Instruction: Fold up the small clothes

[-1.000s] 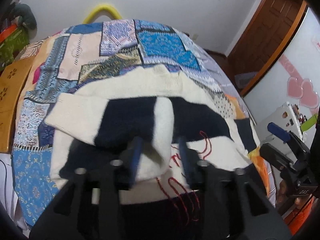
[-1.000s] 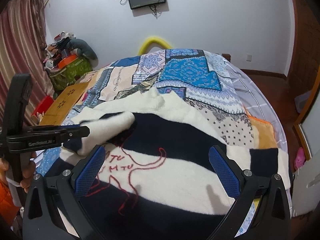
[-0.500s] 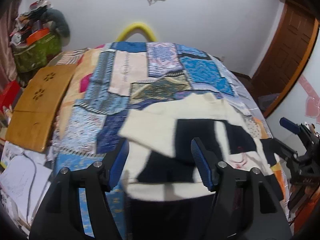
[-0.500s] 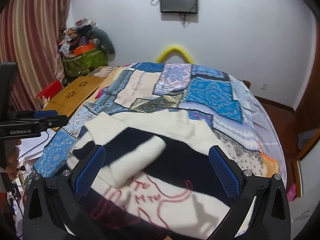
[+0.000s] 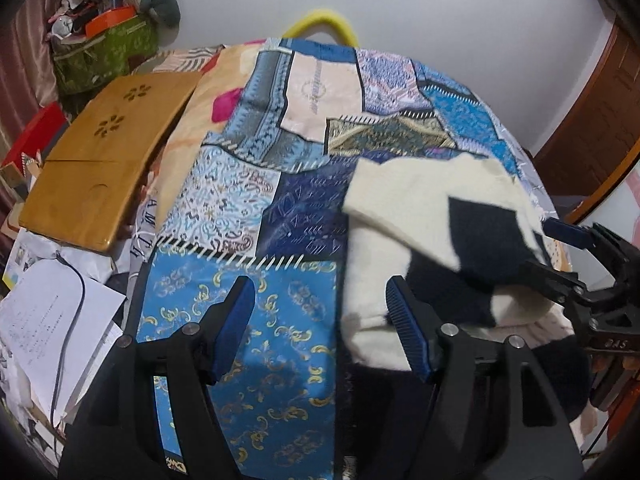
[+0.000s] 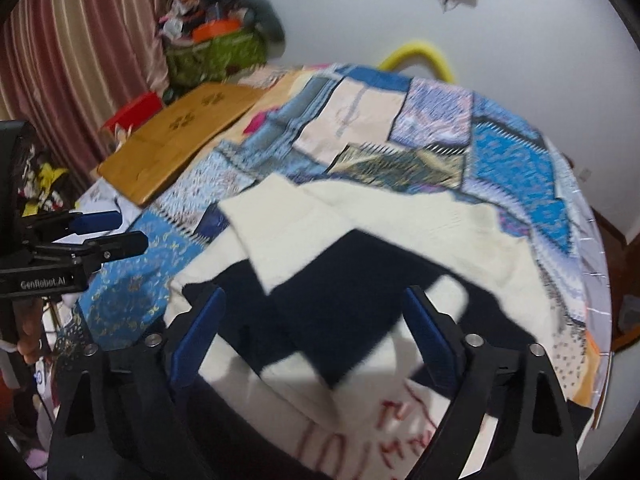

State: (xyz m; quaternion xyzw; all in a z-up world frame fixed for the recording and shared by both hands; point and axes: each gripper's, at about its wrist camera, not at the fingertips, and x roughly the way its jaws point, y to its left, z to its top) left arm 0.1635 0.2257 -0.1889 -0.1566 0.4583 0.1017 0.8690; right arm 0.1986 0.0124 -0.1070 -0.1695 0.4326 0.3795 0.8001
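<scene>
Lying flat on the bed, the cream-and-navy sweater has one sleeve folded across its chest, w/ red embroidery near the hem. Both tools are clear of it, hovering above.

Left hand-held gripper: jaws spread, nothing between them; they've just been opening, now steady. It sits over the blue quilt patch at the sweater's left edge, not over the garment proper. Right hand-held gripper: jaws also spread wide, nothing pinched, tho they've just been closing somewhat. It hangs above the navy band mid-body.

Risks from here, as I judge it:
- Thick knit + soft bedding, so a pinch may grab the quilt along w/ the sweater, esp. at the left edge where the pads hover over the cover itself.
- The folded sleeve lies loose; dragging the body for a next fold could slide it back out or skew it.
- Catching only the top layer would leave the fold lopsided.
- Right view is blurred, so the exact edge placement is hard to tell.

Surface & room: patchwork quilt in blues, cream & gold, a bit rumpled. Wooden board off the bed's left side, papers w/ a cable below it. Green bag piled w/ clutter by the striped curtain; yellow hoop behind the bed, white wall, wood door at right.
</scene>
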